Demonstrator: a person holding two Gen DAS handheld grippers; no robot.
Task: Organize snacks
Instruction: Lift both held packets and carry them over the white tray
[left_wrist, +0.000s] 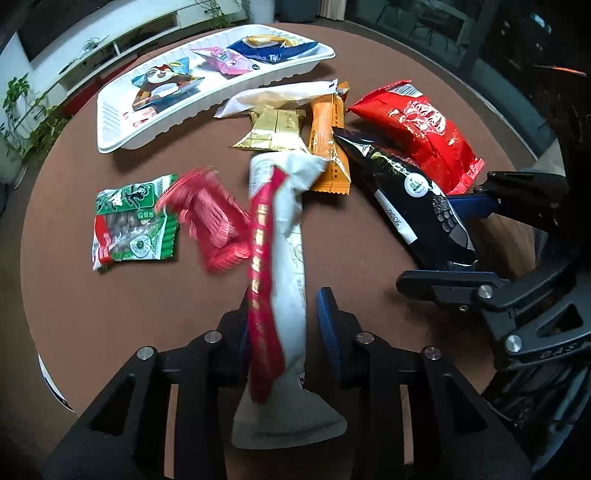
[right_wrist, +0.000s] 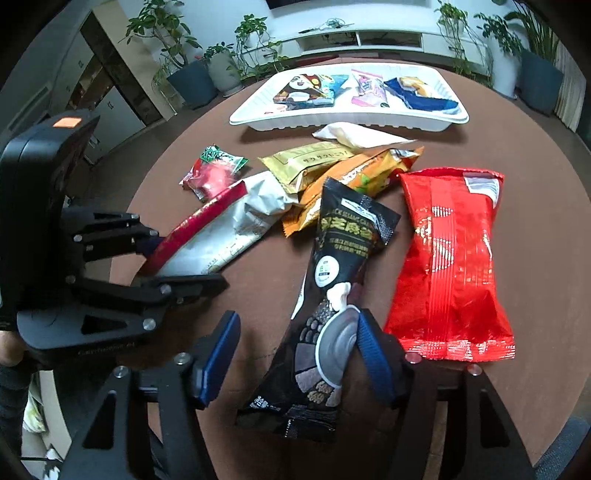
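Note:
My left gripper (left_wrist: 284, 306) is shut on a long white packet with a red band (left_wrist: 291, 229), whose near end rises toward the camera. In the right wrist view the same gripper (right_wrist: 184, 258) holds that packet (right_wrist: 240, 225) by its end. A black snack packet (right_wrist: 332, 258) lies between the fingers of my right gripper (right_wrist: 295, 354), which is open: the right pad touches it and the left pad stands apart. The left wrist view shows the right gripper (left_wrist: 428, 240) around the black packet's (left_wrist: 406, 192) near end. Three packets lie in the white tray (left_wrist: 110, 122) at the back.
Loose on the round brown table (left_wrist: 110, 314) are a big red bag (right_wrist: 454, 258), an orange packet (left_wrist: 327, 140), a gold packet (left_wrist: 273, 129), a cream packet (left_wrist: 280, 96), a green packet (left_wrist: 133, 221) and a small red packet (left_wrist: 210, 218). Potted plants and shelving stand beyond the table.

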